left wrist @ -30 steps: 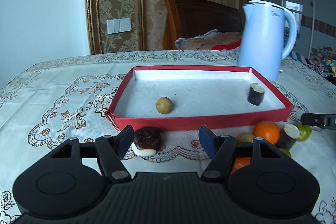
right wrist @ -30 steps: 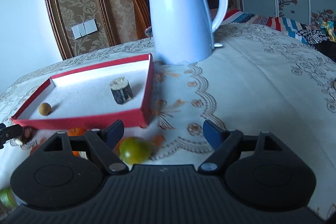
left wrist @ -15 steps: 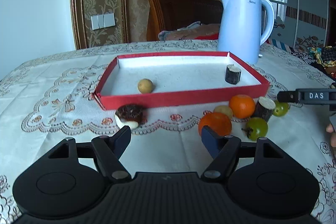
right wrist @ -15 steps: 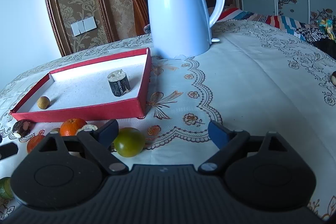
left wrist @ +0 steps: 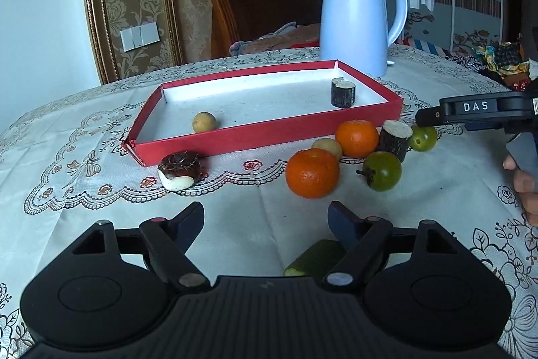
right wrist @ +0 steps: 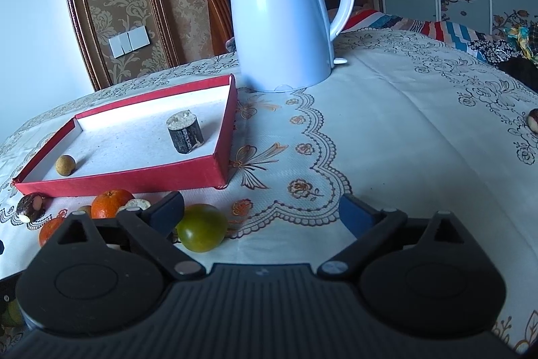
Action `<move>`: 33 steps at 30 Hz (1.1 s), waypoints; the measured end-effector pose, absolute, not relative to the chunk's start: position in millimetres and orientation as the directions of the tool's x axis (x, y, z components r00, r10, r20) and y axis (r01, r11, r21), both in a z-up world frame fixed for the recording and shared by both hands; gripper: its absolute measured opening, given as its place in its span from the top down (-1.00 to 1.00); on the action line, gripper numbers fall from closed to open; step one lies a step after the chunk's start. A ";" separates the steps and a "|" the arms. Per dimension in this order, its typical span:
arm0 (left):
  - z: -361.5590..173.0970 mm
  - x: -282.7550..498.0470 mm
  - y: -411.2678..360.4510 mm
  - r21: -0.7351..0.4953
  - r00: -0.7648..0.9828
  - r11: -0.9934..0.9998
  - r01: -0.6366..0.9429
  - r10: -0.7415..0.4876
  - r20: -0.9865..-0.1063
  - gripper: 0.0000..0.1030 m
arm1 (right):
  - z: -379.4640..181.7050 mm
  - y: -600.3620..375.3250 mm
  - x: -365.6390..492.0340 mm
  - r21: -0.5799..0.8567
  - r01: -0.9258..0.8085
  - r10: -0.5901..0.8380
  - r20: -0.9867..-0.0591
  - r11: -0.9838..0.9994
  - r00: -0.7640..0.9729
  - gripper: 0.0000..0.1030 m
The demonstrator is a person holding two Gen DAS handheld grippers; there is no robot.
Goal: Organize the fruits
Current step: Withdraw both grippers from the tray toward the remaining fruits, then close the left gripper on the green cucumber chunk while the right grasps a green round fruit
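1. Left tongs (left wrist: pixel 265 219) nearest in the left wrist view, spread wide after just opening further, nothing between the pads, only bare cloth of the bench (left wrist: pixel 437 190).
2. Under the left tongs' right finger, a green cut piece (left wrist: pixel 312 261) lying on the cloth, partly hidden.
3. Right tongs (right wrist: pixel 260 211) spread very wide, just opened further, gripping nothing; green round fruit (right wrist: pixel 201 227) just beside the left finger's tip, whether touching cannot be told.
4. Just beyond, in a loose cluster on the cloth: near orange (left wrist: pixel 312 172), stemmed green fruit (left wrist: pixel 383 170), far orange (left wrist: pixel 357 138), pale small fruit (left wrist: pixel 327 147), dark stub with a pale cut top (left wrist: pixel 394 139).
5. Left of the cluster, dark brown piece with a white underside (left wrist: pixel 180 170), close to the red tray's (left wrist: pixel 269 137) front wall.
6. Inside the tray: small tan ball (left wrist: pixel 203 122) near the front left, dark cylinder (left wrist: pixel 343 92) standing upright at the right.
7. Behind the tray, white kettle (left wrist: pixel 356 22) upright on the bench.
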State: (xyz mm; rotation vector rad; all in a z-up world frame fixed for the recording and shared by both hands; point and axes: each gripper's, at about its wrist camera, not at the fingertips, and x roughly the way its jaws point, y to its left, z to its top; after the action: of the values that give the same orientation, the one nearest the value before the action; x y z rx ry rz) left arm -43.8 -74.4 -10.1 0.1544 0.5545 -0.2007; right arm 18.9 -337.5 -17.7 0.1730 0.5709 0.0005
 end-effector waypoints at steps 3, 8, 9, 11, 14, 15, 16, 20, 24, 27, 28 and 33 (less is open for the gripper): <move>-10.7 -43.0 -74.6 0.090 0.829 0.969 0.231 -0.147 -0.540 -0.61 | -17.8 -337.3 18.8 0.163 0.048 0.048 -0.538 0.986 0.842 -0.90; -12.6 -42.4 -76.8 0.088 0.817 0.962 0.258 -0.169 -0.551 -0.64 | -18.0 -337.0 18.7 0.163 0.048 0.048 -0.538 0.986 0.842 -0.91; -12.7 -43.0 -77.6 0.091 0.816 0.960 0.266 -0.174 -0.551 -0.64 | -18.1 -337.2 18.8 0.163 0.048 0.048 -0.537 0.985 0.842 -0.91; -13.3 -43.7 -79.2 0.093 0.809 0.953 0.287 -0.189 -0.557 -0.64 | -18.3 -337.2 19.0 0.164 0.049 0.047 -0.537 0.985 0.843 -0.91; -14.0 -44.0 -79.8 0.094 0.806 0.951 0.294 -0.194 -0.559 -0.65 | -18.4 -337.8 18.8 0.165 0.052 0.045 -0.536 0.985 0.843 -0.91; -14.1 -44.0 -79.4 0.091 0.804 0.951 0.296 -0.197 -0.561 -0.65 | -18.4 -338.3 18.6 0.167 0.055 0.043 -0.535 0.984 0.844 -0.91; -14.4 -44.1 -78.7 0.085 0.800 0.950 0.302 -0.204 -0.564 -0.65 | -18.5 -339.2 18.2 0.169 0.058 0.042 -0.533 0.984 0.845 -0.91; -15.3 -46.7 -78.3 0.081 0.792 0.944 0.321 -0.221 -0.569 -0.71 | -20.0 -342.3 14.2 0.189 0.041 0.068 -0.537 0.981 0.841 -0.91; -16.2 -44.9 -78.4 0.075 0.784 0.943 0.325 -0.225 -0.578 -0.71 | -19.6 -346.3 6.2 0.193 0.059 0.053 -0.527 0.979 0.848 -0.91; -16.3 -44.6 -77.2 0.069 0.786 0.946 0.316 -0.220 -0.578 -0.72 | -20.0 -358.3 -3.0 0.242 0.083 0.053 -0.507 0.967 0.860 -0.94; -16.0 -44.2 -75.7 0.062 0.786 0.949 0.310 -0.219 -0.578 -0.72 | -19.7 -363.7 -6.6 0.264 0.108 0.038 -0.493 0.959 0.869 -0.95; -11.6 -46.6 -65.6 0.040 0.804 0.963 0.268 -0.201 -0.560 -0.72 | -20.4 -379.4 -16.9 0.352 0.104 0.067 -0.441 0.930 0.895 -0.97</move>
State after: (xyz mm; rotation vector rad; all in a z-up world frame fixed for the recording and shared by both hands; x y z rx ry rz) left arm -46.6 -65.6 -11.6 0.1192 0.5854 -0.2519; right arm -16.9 -379.4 -20.4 0.3783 0.4652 -0.0194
